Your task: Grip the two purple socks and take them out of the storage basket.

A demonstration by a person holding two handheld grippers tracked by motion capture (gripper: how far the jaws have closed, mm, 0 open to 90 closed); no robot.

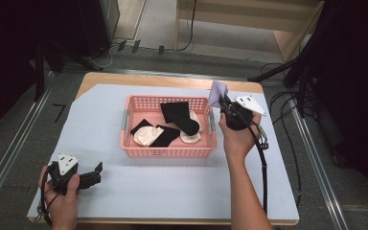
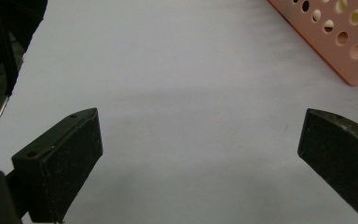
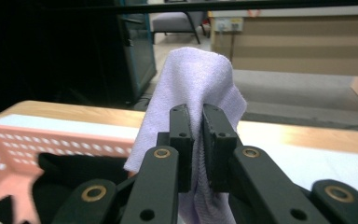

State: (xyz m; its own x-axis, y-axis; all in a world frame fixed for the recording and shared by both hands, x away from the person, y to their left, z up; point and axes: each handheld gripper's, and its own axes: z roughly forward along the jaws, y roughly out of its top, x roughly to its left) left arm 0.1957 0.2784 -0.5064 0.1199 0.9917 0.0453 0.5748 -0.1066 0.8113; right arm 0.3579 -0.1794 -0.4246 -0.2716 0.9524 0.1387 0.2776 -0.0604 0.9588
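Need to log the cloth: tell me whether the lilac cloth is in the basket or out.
Out. The right tool holds the lilac cloth pinched and lifted beside the pink basket's right rim, clear of the black and cream pieces inside.

A pink basket (image 1: 165, 152) holding black and cream cloths (image 1: 177, 114) sits on the white-covered table (image 1: 172, 191).

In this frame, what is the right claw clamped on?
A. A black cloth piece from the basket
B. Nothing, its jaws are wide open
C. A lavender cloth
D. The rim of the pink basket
C. In the right gripper view the right claw has its jaws pressed together on a lavender cloth, held up beside the pink basket in the high view.
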